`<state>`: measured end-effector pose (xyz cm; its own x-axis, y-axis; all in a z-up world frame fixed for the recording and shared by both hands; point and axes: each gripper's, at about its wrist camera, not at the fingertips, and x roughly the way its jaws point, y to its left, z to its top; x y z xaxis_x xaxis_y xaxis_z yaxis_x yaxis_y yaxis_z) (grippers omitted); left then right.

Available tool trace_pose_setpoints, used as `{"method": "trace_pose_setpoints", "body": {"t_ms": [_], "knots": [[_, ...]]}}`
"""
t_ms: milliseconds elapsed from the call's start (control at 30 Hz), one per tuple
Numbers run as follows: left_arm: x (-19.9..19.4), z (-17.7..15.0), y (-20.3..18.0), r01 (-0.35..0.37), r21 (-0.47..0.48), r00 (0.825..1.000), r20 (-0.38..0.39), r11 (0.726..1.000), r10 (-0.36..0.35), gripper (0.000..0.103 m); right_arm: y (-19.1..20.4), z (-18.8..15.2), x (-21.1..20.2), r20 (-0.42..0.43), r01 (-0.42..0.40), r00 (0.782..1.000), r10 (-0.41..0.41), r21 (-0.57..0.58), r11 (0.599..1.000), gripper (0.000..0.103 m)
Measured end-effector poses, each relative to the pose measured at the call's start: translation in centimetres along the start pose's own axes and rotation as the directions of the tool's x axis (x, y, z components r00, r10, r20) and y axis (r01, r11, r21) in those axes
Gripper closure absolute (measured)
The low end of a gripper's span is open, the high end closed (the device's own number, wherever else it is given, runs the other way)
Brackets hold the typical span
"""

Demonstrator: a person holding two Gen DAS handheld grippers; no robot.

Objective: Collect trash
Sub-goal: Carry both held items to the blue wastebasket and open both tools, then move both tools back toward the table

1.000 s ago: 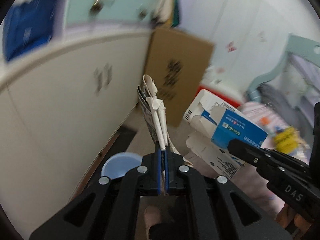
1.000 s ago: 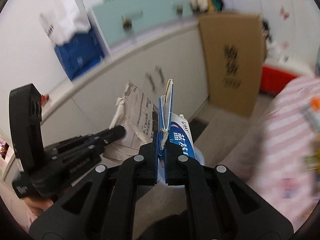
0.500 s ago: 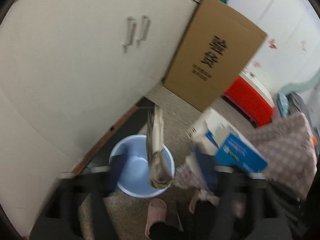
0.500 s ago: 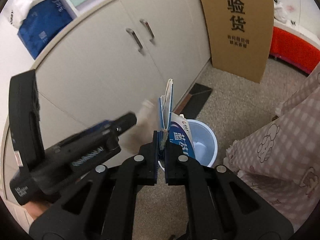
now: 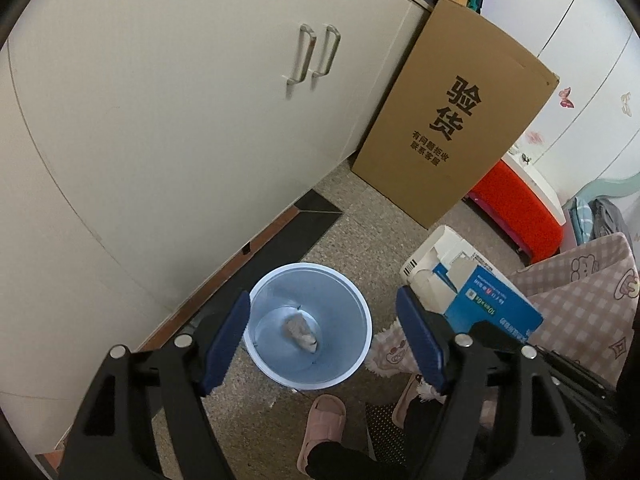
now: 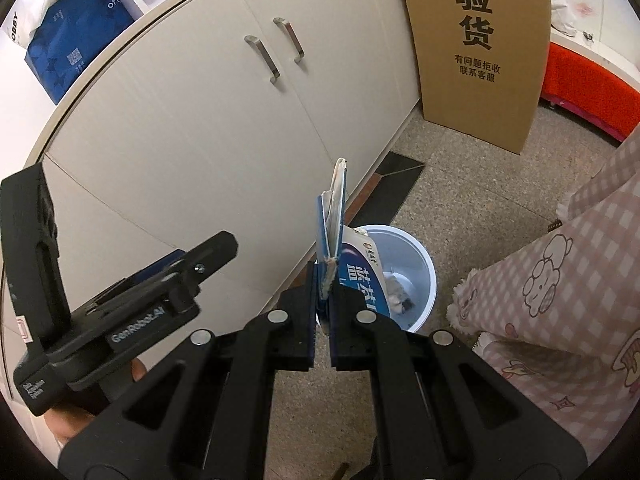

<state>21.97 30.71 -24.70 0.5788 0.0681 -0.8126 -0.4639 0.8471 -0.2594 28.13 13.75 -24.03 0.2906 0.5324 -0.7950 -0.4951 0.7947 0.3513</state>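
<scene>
A light blue bin [image 5: 298,266] stands on the floor beside the cabinet, with a crumpled wad of paper [image 5: 300,330] lying in its bottom. My left gripper [image 5: 322,300] hangs over the bin, open, with nothing between its blue pads. My right gripper [image 6: 325,280] is shut on a flattened blue and white carton [image 6: 362,276], held upright above and left of the bin [image 6: 424,256]. In the left wrist view the same carton [image 5: 492,312] shows to the right of the bin. The left gripper [image 6: 200,252] appears at the left in the right wrist view.
A white cabinet [image 5: 180,120] with two handles runs along the left. A tall cardboard box [image 5: 456,120] leans behind the bin, with a red container [image 5: 516,208] beyond it. A pink checked blanket [image 5: 580,300] fills the right. A person's slippered foot [image 5: 324,420] stands near the bin.
The left gripper opened and let go of the folded paper, which dropped into the bin. Both grippers sank and tilted down toward the bin. The right one kept its carton.
</scene>
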Motion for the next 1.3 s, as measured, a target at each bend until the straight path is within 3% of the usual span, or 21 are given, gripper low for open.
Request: {"method": "trace_pose_setpoints", "body": {"t_ms": [267, 400, 467, 533, 600, 800, 1067, 1300], "knots": [[-0.5, 0.1, 0.9, -0.006, -0.026, 1.000, 0.010, 1.000, 0.006, 0.026, 0.6, 0.3, 0.9, -0.006, -0.007, 1.000, 0.007, -0.012, 1.000, 0.098], [-1.2, 0.6, 1.6, -0.031, -0.056, 0.999, 0.041, 0.998, 0.033, 0.025, 1.2, 1.1, 1.0, 0.032, -0.017, 0.999, 0.018, -0.035, 0.999, 0.095], [-1.6, 0.7, 1.9, -0.047, -0.074, 0.997, 0.058, 0.996, 0.051, 0.024, 1.5, 1.7, 1.1, 0.057, -0.018, 0.998, 0.020, -0.047, 0.999, 0.062], [-2.2, 0.9, 2.4, -0.067, -0.105, 0.994, 0.082, 0.992, 0.075, 0.023, 1.5, 1.8, 0.8, 0.092, 0.025, 0.996, -0.021, -0.044, 0.999, 0.047], [-2.6, 1.2, 2.6, -0.062, -0.113, 0.994, 0.085, 0.992, 0.072, 0.022, 1.2, 1.8, 0.4, 0.101, -0.003, 0.995, 0.007, -0.037, 0.999, 0.047], [-4.2, 1.1, 2.1, -0.059, -0.107, 0.992, 0.102, 0.993, 0.070, 0.022, 1.0, 1.1, -1.5, 0.120, 0.027, 0.992, -0.023, -0.027, 0.999, 0.044], [-9.4, -0.1, -1.3, -0.002, -0.044, 0.987, 0.159, 0.999, 0.009, 0.022, 1.4, -0.4, -9.1, 0.241, 0.098, 0.967, -0.086, -0.042, 0.994, 0.039], [-15.6, -2.6, -6.4, 0.075, 0.055, 0.969, 0.230, 0.996, -0.086, 0.020, 1.0, -3.2, -18.9, 0.382, 0.141, 0.917, -0.115, -0.040, 0.989, 0.035]]}}
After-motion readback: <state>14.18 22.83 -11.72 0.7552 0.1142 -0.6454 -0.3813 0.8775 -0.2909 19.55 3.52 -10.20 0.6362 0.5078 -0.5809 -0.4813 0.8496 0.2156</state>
